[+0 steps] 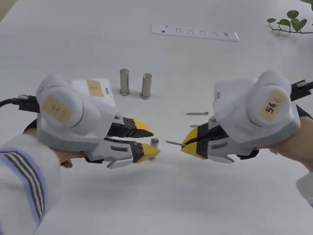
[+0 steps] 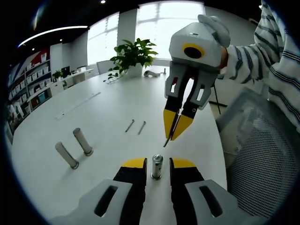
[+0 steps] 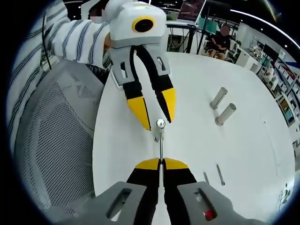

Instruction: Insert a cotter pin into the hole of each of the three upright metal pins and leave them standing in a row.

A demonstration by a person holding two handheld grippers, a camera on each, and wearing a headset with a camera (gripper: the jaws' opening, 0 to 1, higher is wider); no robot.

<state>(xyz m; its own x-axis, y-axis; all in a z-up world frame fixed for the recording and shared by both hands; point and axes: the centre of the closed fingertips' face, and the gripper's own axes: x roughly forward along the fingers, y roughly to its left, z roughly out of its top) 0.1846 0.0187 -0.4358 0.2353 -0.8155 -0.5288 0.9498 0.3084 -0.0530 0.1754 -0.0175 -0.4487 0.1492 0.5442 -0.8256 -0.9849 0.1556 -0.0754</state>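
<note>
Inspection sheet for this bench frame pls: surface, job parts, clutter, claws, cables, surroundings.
Surface: white table, nothing spilled.
Job's things: left rear pin and right rear pin upright, side by side; front pin upright, nearest the person; two spare cotter pins lying flat.
Clutter: power strip, plant, far side.
Claws: left claw open, straddling front pin; right claw shut on held cotter pin, aimed at front pin.
Cables: black cable off left claw's housing.
Surroundings: mesh chair, office behind.

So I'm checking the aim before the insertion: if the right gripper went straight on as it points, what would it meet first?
Probably the upright metal pin between the open jaws of the left gripper: the cotter pin held by the right gripper points at its top, though depth is unclear.
</note>
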